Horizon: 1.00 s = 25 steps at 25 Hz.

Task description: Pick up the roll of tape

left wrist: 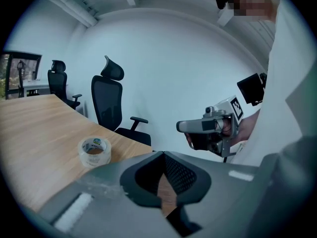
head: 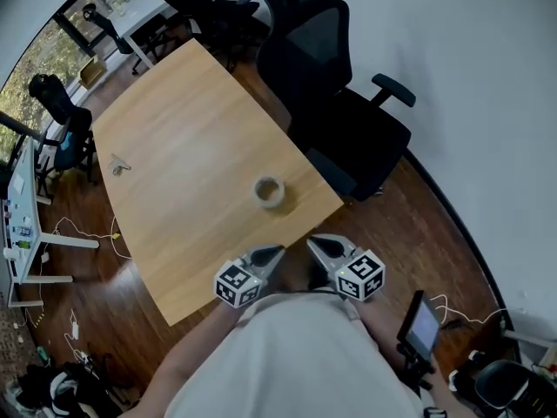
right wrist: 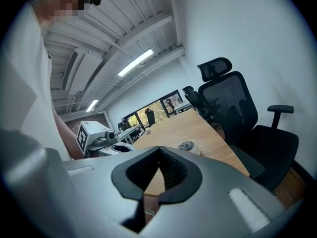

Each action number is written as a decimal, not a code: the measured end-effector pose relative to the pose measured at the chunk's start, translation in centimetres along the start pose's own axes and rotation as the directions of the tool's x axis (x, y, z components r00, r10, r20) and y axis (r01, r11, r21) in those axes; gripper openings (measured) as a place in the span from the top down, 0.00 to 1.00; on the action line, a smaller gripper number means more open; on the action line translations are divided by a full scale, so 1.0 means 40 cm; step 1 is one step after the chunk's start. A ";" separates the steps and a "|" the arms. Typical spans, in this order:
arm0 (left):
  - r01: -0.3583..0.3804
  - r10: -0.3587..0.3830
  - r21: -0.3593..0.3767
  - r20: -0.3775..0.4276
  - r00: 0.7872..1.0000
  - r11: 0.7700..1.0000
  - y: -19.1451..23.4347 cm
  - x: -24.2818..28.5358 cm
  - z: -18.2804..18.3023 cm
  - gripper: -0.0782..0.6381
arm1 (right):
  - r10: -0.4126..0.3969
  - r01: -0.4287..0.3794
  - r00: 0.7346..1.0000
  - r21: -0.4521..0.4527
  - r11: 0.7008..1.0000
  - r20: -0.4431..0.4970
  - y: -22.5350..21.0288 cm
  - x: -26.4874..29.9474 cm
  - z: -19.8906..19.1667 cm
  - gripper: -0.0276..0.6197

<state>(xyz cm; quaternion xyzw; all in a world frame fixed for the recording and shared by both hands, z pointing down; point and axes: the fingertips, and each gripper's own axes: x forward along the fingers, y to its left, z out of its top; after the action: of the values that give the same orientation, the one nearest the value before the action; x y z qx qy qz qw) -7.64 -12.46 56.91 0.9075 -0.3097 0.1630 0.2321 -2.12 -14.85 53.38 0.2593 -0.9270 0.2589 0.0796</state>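
The roll of tape (head: 269, 191) lies flat on the wood table (head: 174, 138). It's near the edge by the person, not far from a black chair (head: 339, 103). L gripper (head: 273, 253) & R gripper (head: 317, 245) hang just off that edge, side by side. Their tips aim at the tape but don't touch it. Both have jaws shut tight w/ nothing in them. Prob b/c no grab has begun yet. One must open up before it can go round the tape.
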 end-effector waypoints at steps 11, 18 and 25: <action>-0.147 0.137 -0.053 -0.160 0.978 0.988 0.100 0.067 -0.077 0.88 | 0.167 -0.168 0.982 -0.011 0.986 -0.091 -0.086 0.040 0.027 0.95; -0.174 0.156 -0.036 -0.299 0.942 0.984 0.190 0.048 -0.162 0.88 | 0.178 -0.178 0.978 0.014 0.984 -0.104 -0.106 0.057 0.030 0.95; -0.134 0.149 0.064 -0.447 0.882 0.989 0.308 0.013 -0.220 0.86 | 0.126 -0.121 0.987 0.059 0.991 -0.099 -0.117 0.056 -0.004 0.95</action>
<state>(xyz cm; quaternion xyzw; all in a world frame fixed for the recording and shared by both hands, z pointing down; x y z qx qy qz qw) -16.43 -16.73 68.48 0.8236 -0.3104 0.3897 0.2709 -1.59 -19.16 56.21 0.1898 -0.9288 0.3009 0.1041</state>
